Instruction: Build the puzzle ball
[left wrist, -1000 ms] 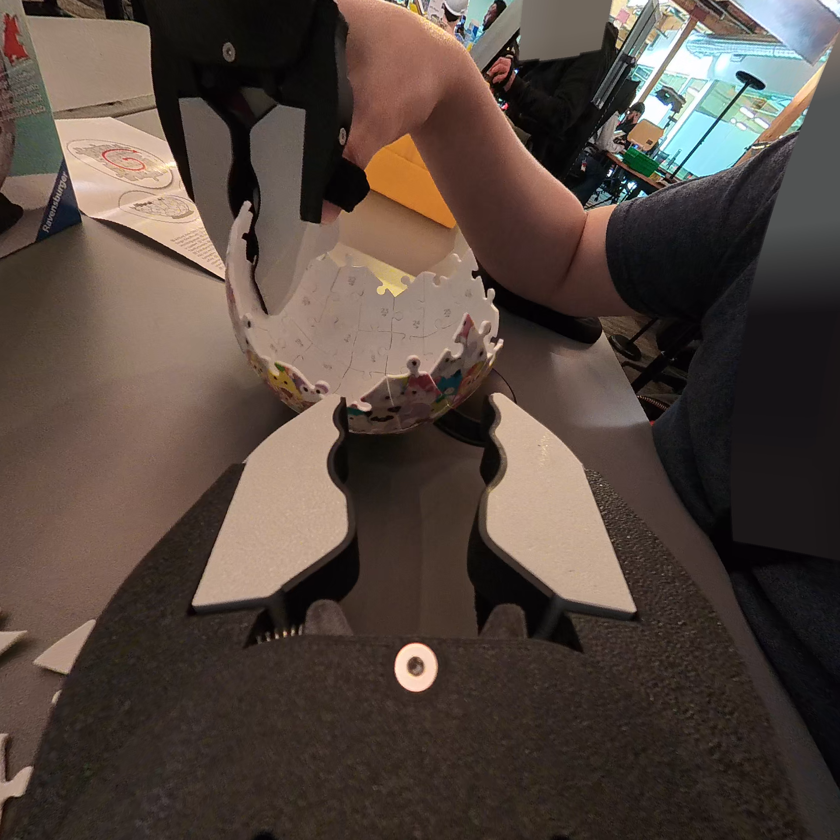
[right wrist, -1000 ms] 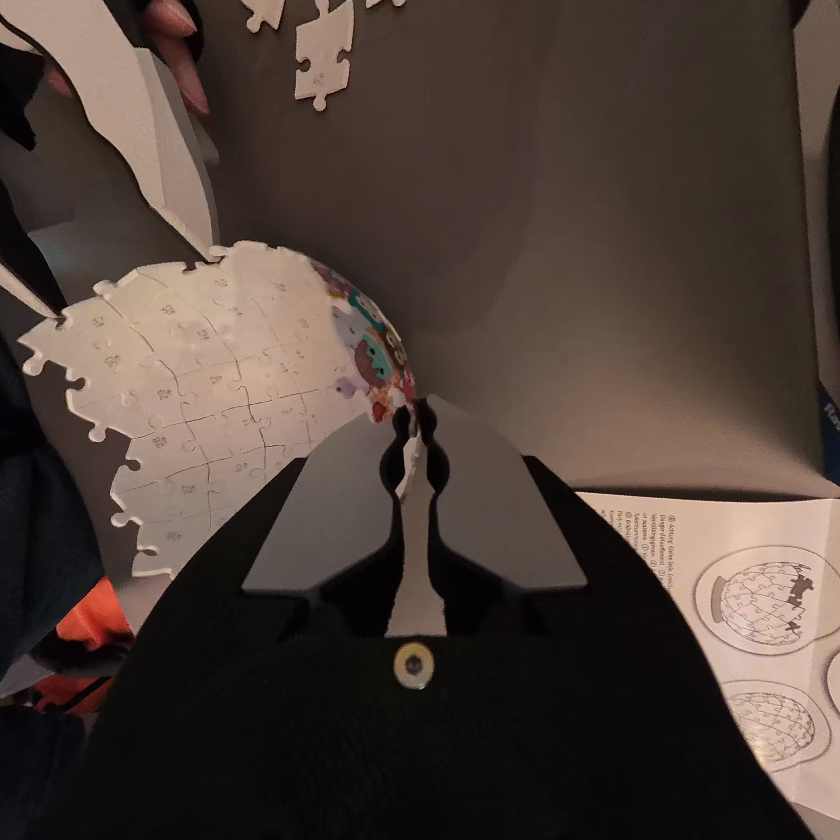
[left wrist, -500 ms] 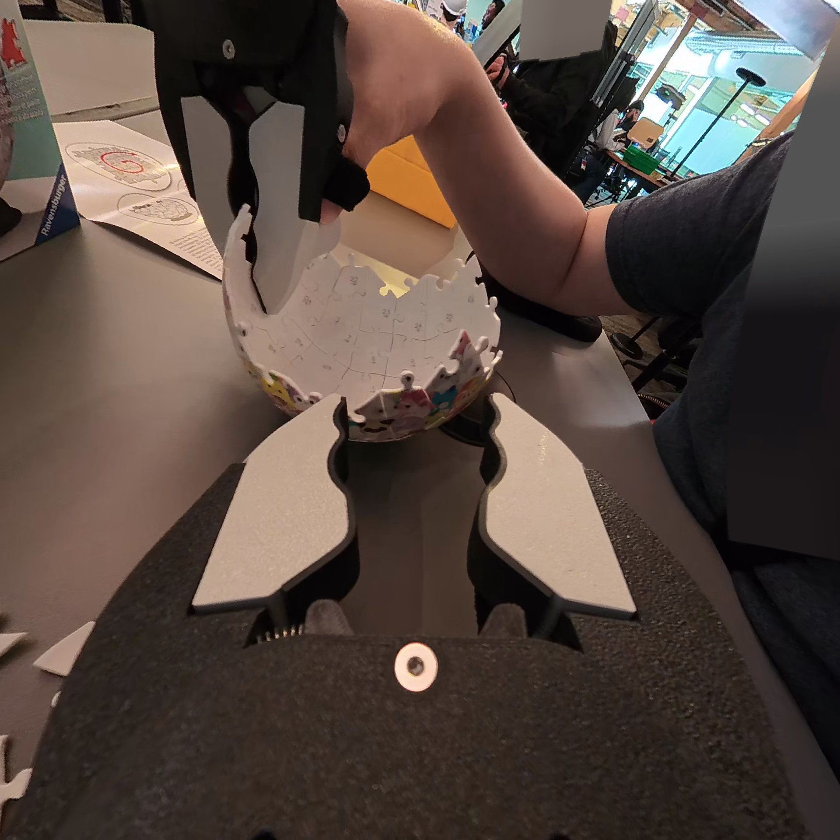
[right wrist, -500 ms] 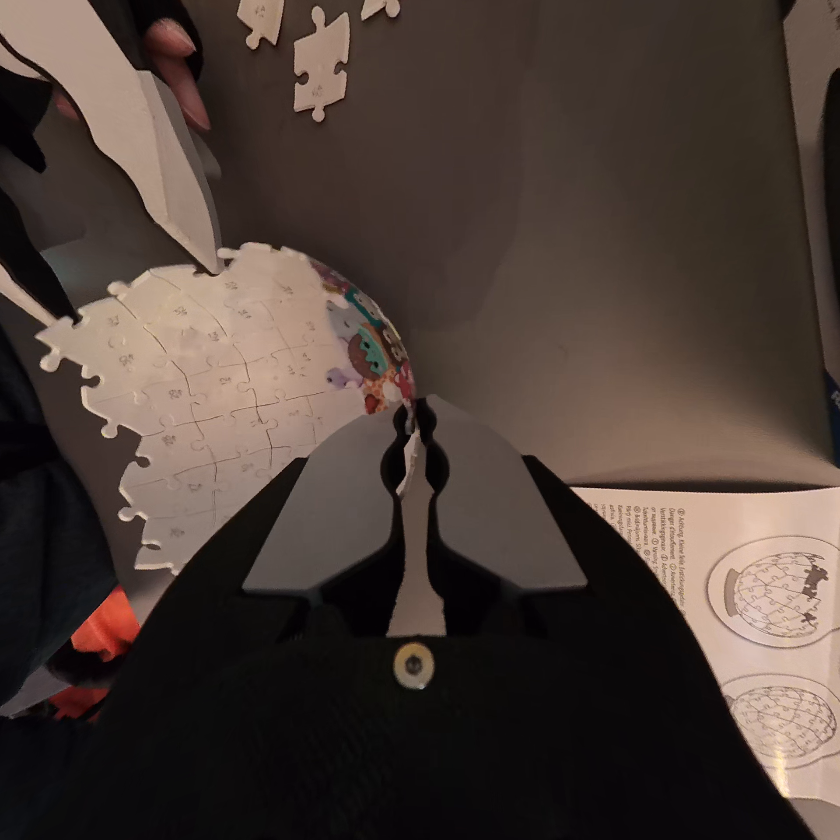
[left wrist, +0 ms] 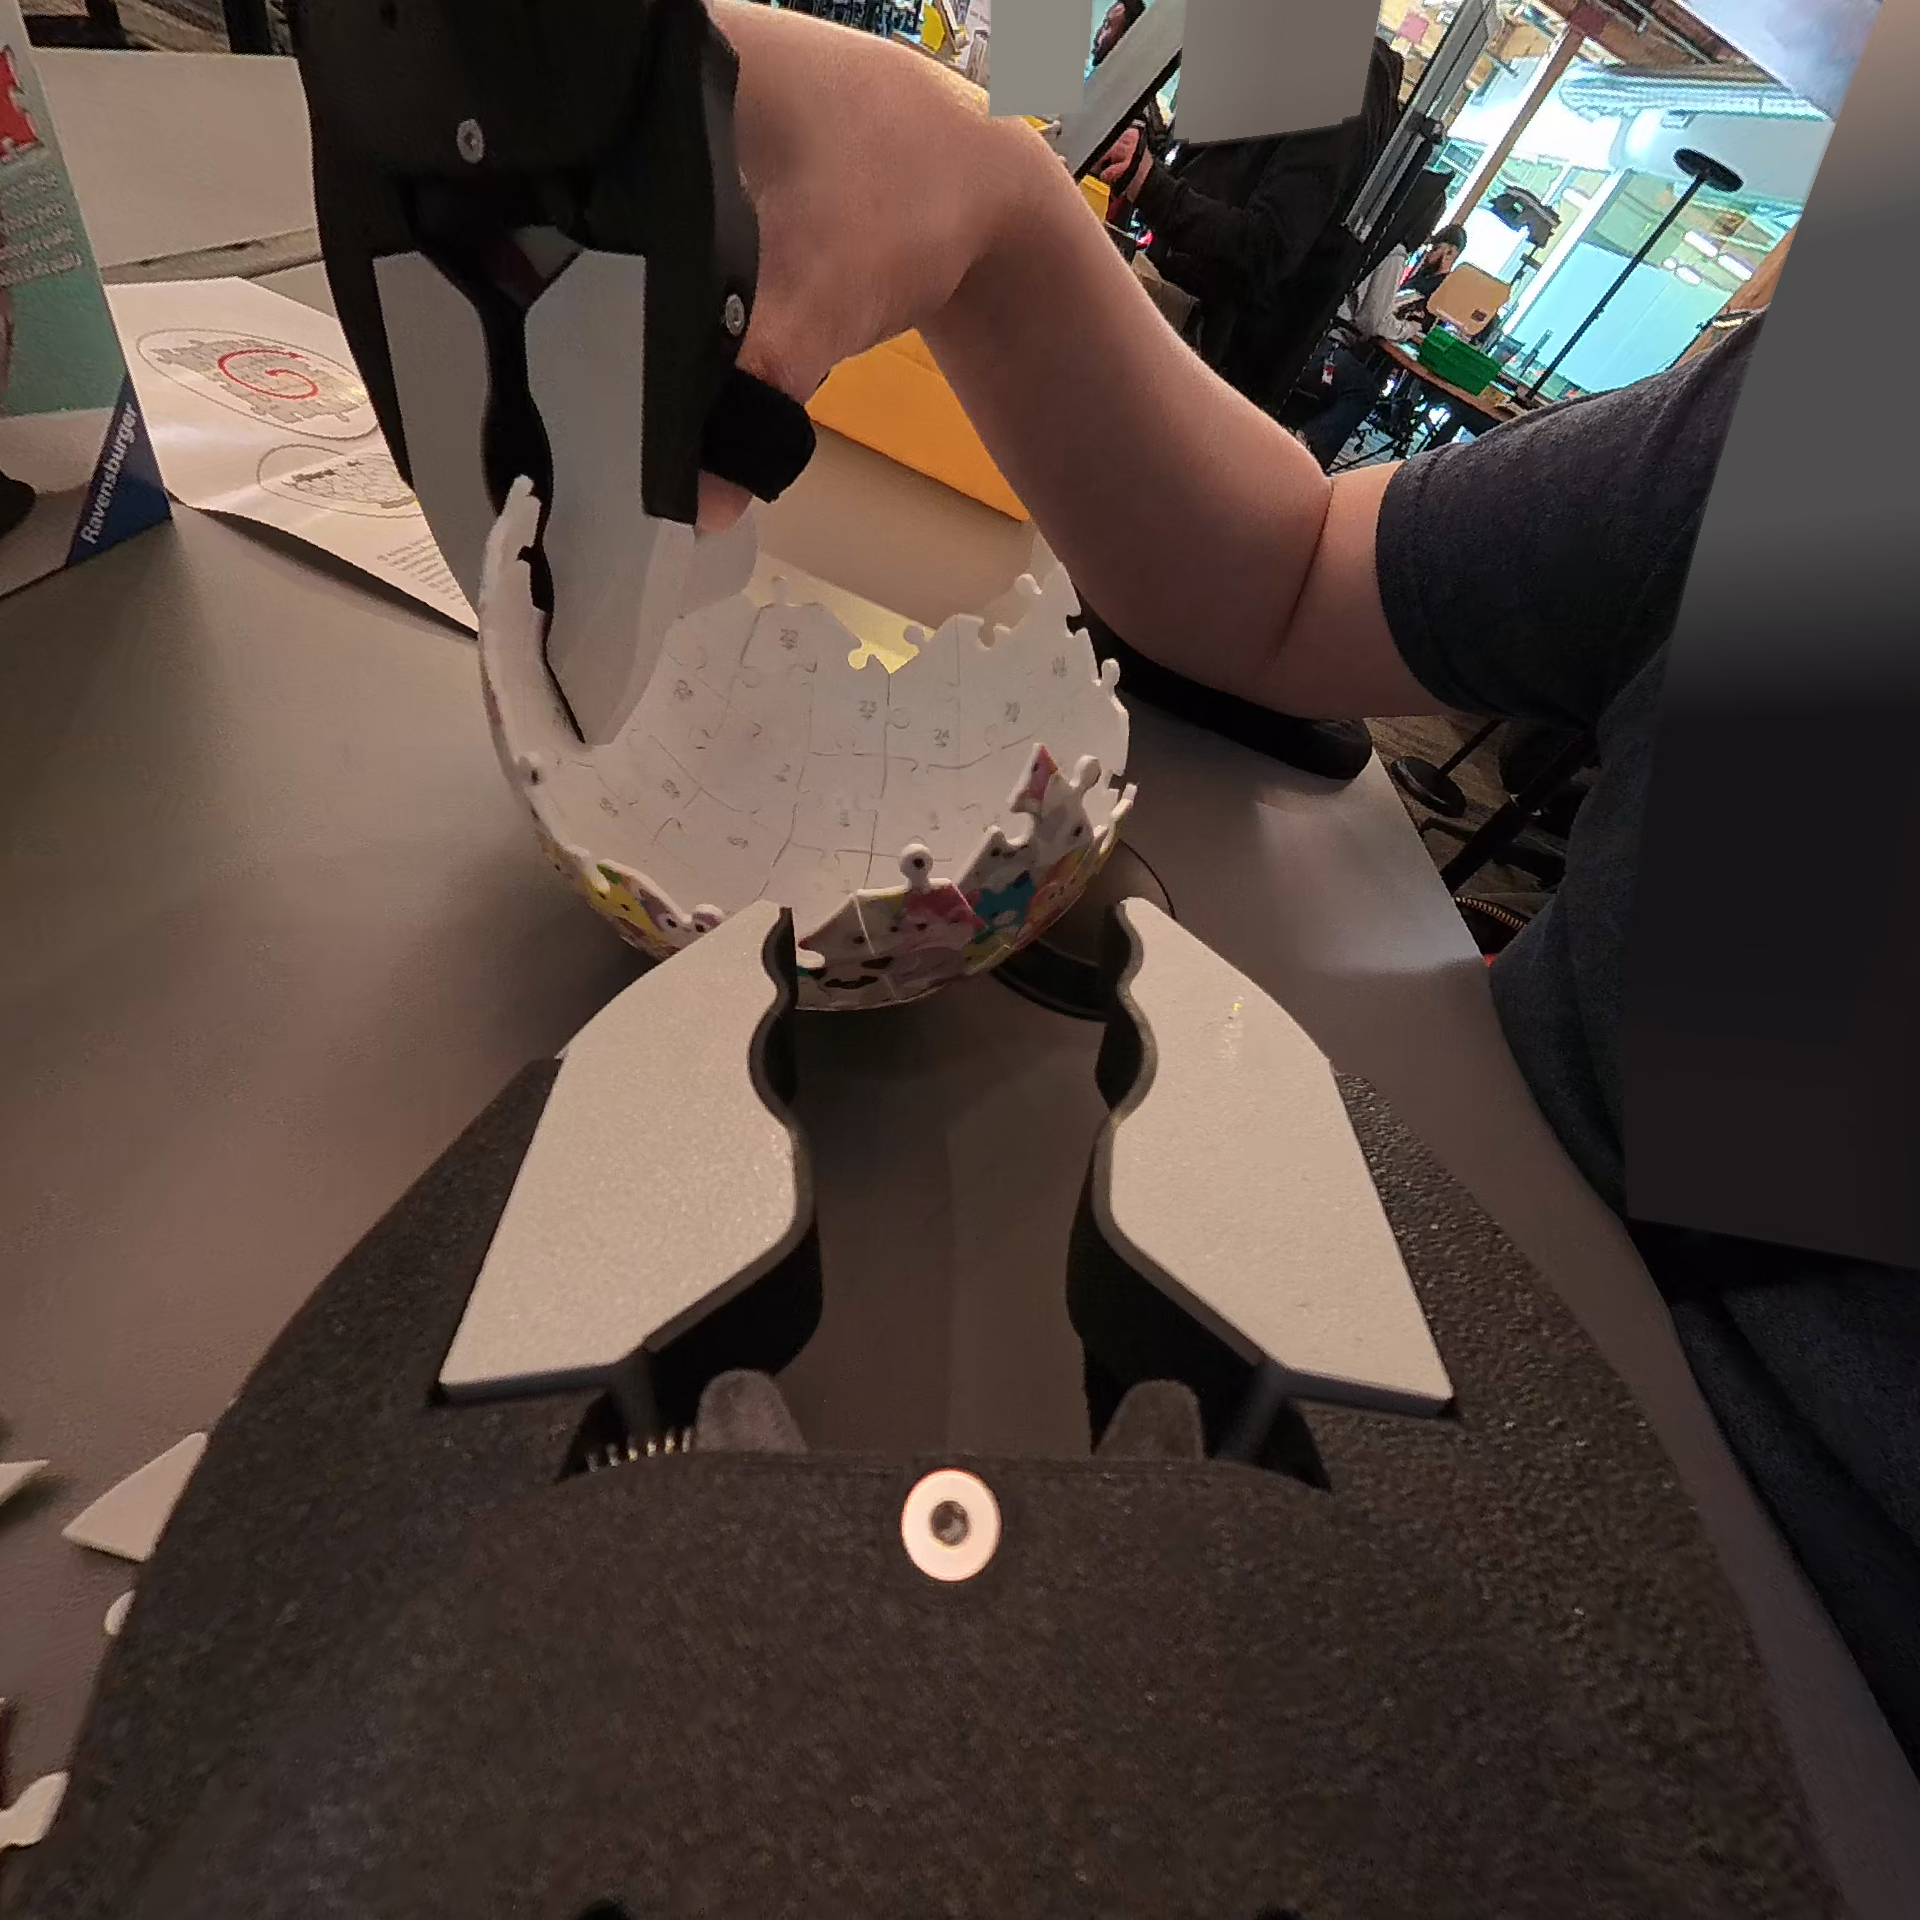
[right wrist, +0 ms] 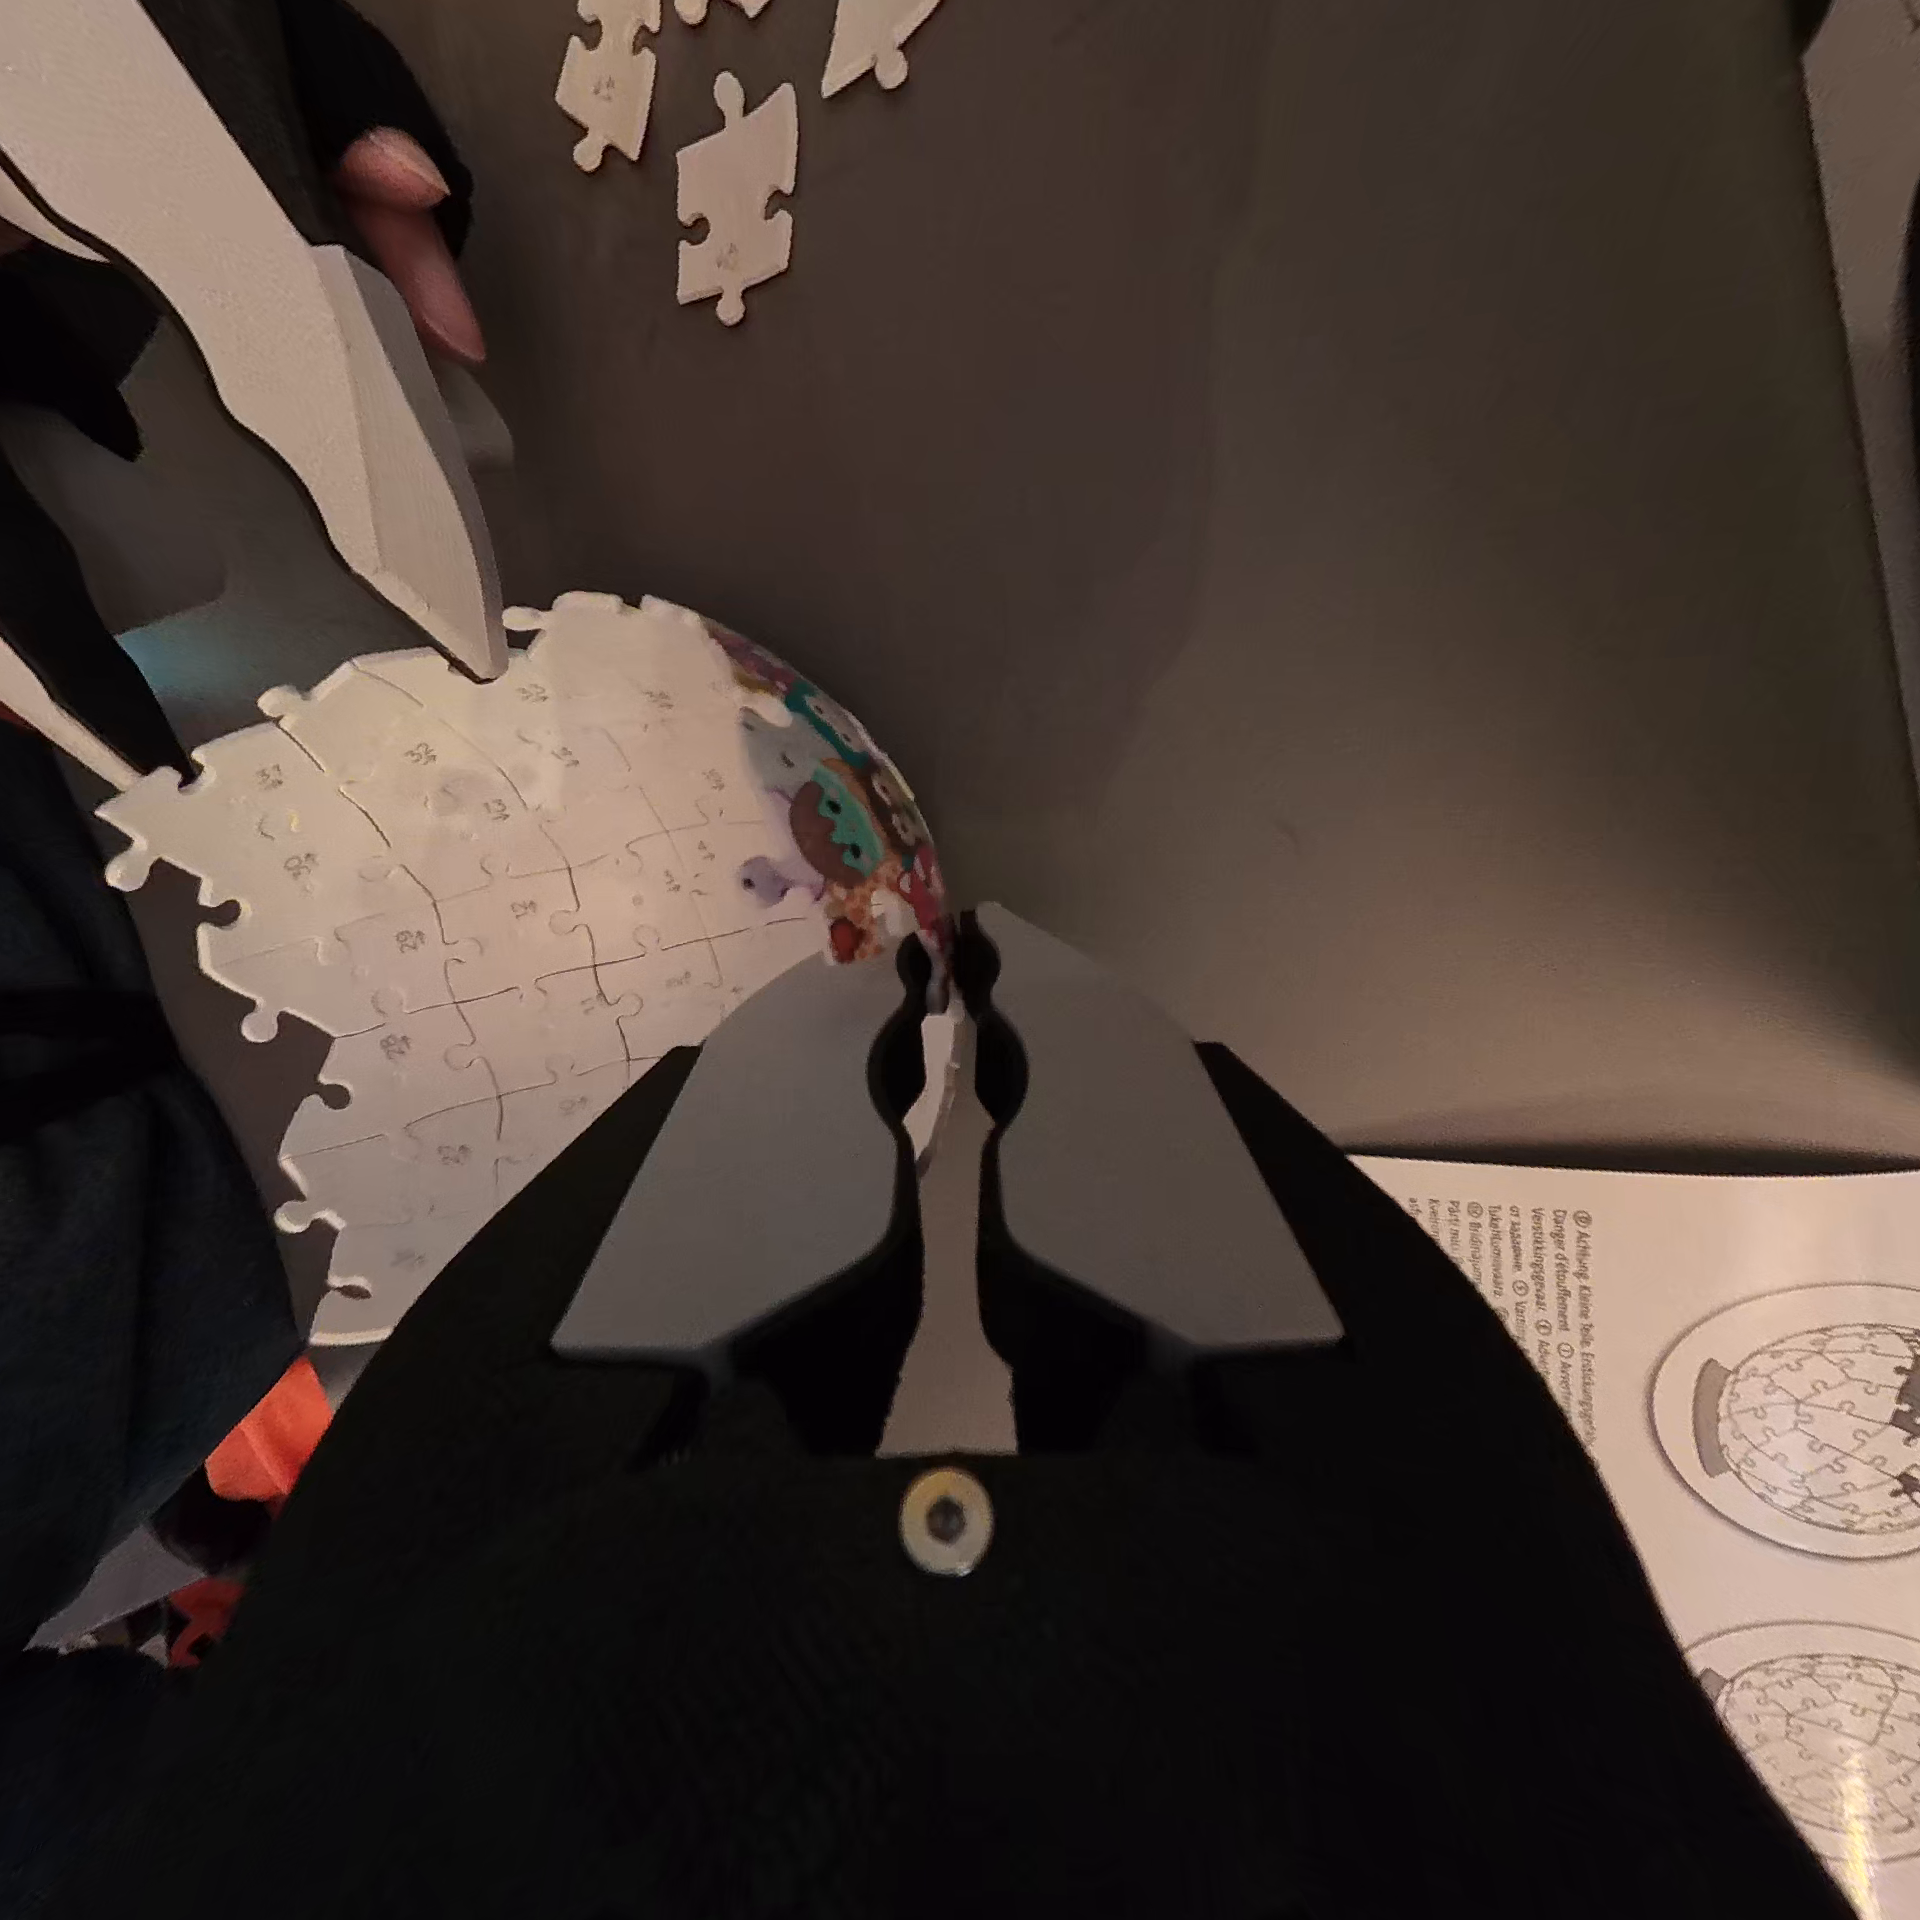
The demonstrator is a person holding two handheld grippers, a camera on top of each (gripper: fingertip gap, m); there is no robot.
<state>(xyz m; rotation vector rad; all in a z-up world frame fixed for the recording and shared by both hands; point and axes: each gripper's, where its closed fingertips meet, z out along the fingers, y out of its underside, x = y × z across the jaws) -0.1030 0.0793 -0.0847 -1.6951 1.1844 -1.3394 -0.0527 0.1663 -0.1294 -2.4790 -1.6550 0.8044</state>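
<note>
Now, right gripper [right wrist: 948,940] pinching puzzle ball [left wrist: 831,758] rim (half-built), left gripper [left wrist: 945,935] jaws apart.

A: What lies on the grey bench [left wrist: 260,852]?
B: An instruction sheet [right wrist: 1766,1403] with 2 globe drawings; a teal box [left wrist: 62,312] stands just beside it, a yellow box [left wrist: 914,426] farther off.

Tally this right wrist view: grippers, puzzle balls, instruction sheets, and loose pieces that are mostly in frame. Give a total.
grippers: 2 (right gripper, left gripper)
puzzle ball: 1
instruction sheet: 1
loose pieces: 3
Total: 7
</note>
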